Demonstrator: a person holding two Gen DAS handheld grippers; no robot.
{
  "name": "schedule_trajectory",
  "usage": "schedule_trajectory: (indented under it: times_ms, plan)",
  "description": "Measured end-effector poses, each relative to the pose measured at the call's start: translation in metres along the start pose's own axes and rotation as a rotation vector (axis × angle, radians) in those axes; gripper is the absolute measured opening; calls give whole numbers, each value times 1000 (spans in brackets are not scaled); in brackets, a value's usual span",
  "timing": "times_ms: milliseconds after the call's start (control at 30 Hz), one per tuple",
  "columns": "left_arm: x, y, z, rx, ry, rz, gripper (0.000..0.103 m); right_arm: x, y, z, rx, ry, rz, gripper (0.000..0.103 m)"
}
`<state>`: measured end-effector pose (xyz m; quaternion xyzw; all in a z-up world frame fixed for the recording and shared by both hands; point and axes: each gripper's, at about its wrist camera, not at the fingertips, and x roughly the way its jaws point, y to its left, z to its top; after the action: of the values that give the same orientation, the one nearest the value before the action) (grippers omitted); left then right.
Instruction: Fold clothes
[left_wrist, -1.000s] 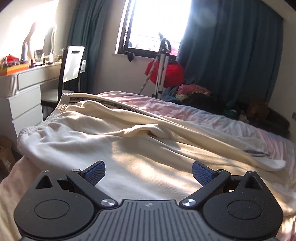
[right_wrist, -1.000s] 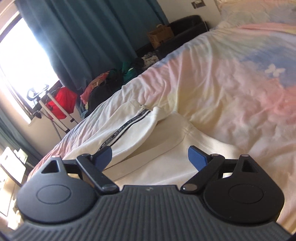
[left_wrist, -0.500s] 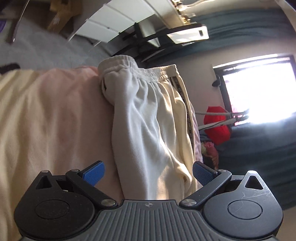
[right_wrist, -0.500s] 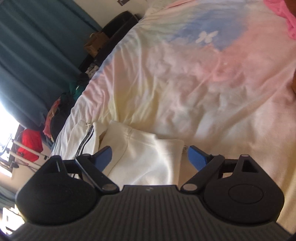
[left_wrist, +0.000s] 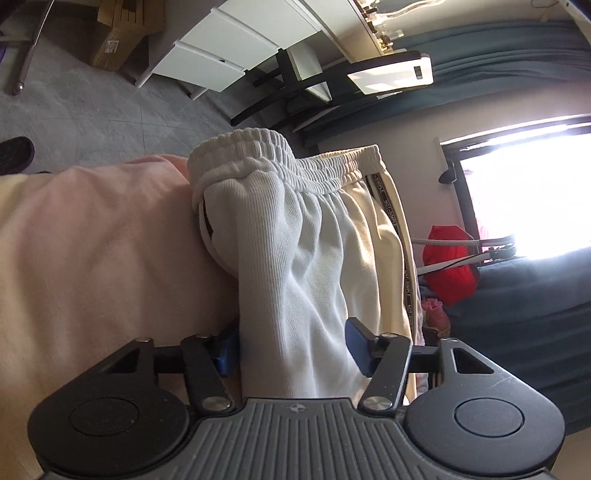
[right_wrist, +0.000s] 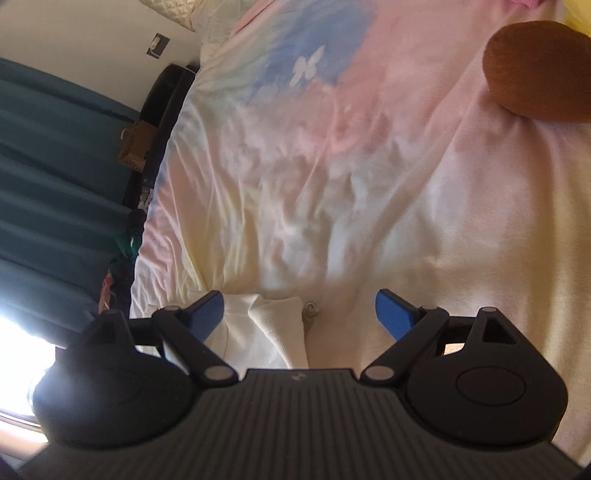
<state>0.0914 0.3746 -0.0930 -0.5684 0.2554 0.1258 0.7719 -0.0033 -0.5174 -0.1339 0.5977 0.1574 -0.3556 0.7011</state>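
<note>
White ribbed trousers (left_wrist: 306, 240) with an elastic waistband (left_wrist: 258, 147) and a black lettered side stripe (left_wrist: 391, 206) lie on the pink bed cover (left_wrist: 92, 240). In the left wrist view, my left gripper (left_wrist: 291, 349) is closing its jaws on a raised fold of the trousers below the waistband, and both blue pads (left_wrist: 356, 347) touch the cloth. In the right wrist view, my right gripper (right_wrist: 299, 299) stands open over the trouser leg ends (right_wrist: 266, 325), which lie near its left finger. A small metal cord tip (right_wrist: 310, 306) sticks out beside them.
White drawers (left_wrist: 229, 48), a black-framed chair (left_wrist: 388, 74) and a cardboard box (left_wrist: 122, 33) stand on the grey floor beyond the bed edge. A red bag (left_wrist: 450, 254) sits under the bright window. A brown plush thing (right_wrist: 535, 70) lies on the pastel sheet (right_wrist: 332, 166). Dark curtains hang on the left.
Both views have rolled sideways. My left gripper moved down toward the waistband end and narrowed its jaws onto a fold. My right gripper slid to the leg ends with its jaws still wide.
</note>
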Motion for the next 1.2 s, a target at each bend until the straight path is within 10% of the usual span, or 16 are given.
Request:
schedule_trajectory:
  times_ms: [33,233,600,667,767,833,1200]
  plan:
    - [-1,1,-2,8,8,-21,20,-3,-3,1,18,-4,4,91]
    - [-24,11,-7,-30,-11,-167,14,9,-9,-7,68,123,59,90]
    - [-3,3,-13,27,28,-46,31,42,17,-31,-70,294,63,66]
    - [4,2,-13,27,60,-51,40,46,21,-33,-94,287,46,58]
    - [9,-3,-16,79,69,-48,39,47,24,-33,-118,268,35,9]
    - [9,-8,-18,125,53,-27,20,43,23,-30,-108,242,67,6]
    - [-54,-30,-18,140,-123,-180,12,-8,38,-13,-132,70,253,5]
